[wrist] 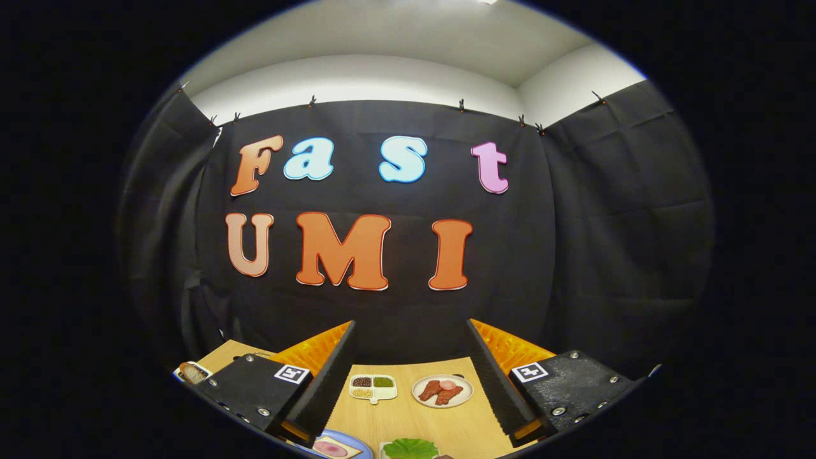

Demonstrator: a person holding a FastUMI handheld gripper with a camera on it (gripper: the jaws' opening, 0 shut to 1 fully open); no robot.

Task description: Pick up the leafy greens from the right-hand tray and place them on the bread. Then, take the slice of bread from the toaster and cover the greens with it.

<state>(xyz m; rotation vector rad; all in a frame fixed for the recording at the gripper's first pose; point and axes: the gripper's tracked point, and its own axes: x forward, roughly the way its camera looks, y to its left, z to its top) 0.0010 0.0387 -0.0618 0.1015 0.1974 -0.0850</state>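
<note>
My gripper [411,331] is held high above a wooden table [408,421], its two fingers spread wide apart with nothing between them. Below and between the fingers, close to me, lie the leafy greens [410,448] on a white tray. Just left of them a blue plate [341,447] carries a slice of bread with a pink slice on top. Beyond the left finger, at the table's far left, the toaster [193,371] shows a slice of bread standing in its slot.
Farther out between the fingers sit a white divided dish [373,386] with dark, green and yellow fillings and a round plate [442,391] of reddish meat pieces. Black cloth walls close the booth behind the table.
</note>
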